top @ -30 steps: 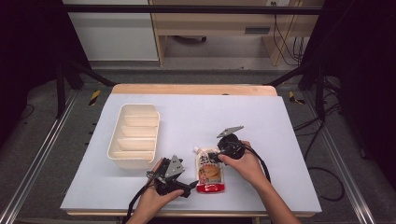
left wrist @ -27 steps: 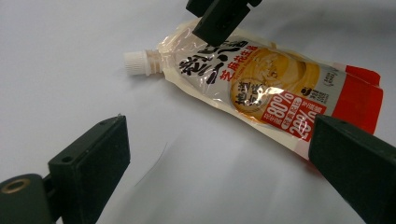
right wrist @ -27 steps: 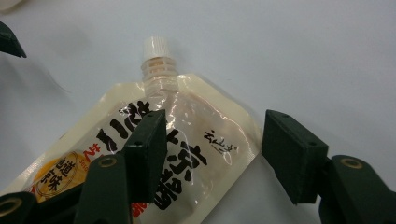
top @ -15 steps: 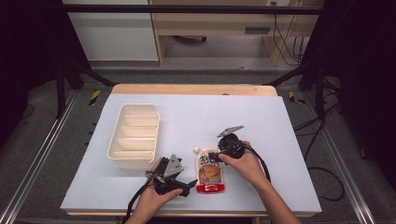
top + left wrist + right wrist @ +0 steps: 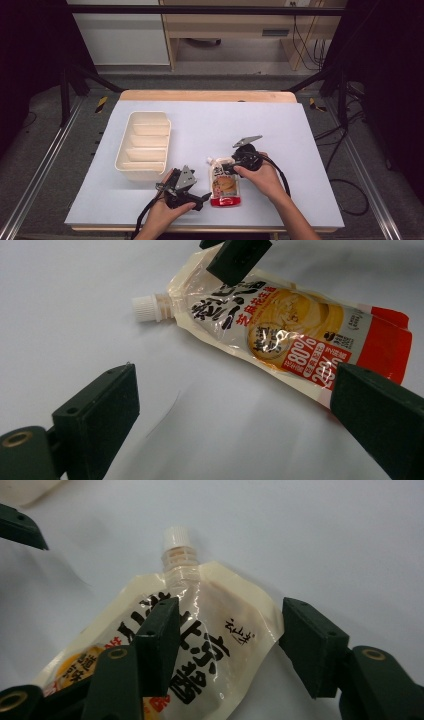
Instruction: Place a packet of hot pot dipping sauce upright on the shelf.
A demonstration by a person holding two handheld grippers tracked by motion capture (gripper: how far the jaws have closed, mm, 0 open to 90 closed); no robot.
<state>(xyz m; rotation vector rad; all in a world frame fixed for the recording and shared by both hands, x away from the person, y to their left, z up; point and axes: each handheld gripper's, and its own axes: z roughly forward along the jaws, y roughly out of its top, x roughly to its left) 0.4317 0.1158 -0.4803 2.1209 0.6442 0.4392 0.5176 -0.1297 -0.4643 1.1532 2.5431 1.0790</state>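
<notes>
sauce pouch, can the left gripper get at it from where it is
Probably yes: the left gripper sits open right beside the sauce pouch, bare table between them; only the right gripper, over the spout end, crowds that part.

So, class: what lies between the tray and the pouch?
In the high view, between the tray and the pouch there is bare table and, nearer the front edge, the left gripper.
</notes>
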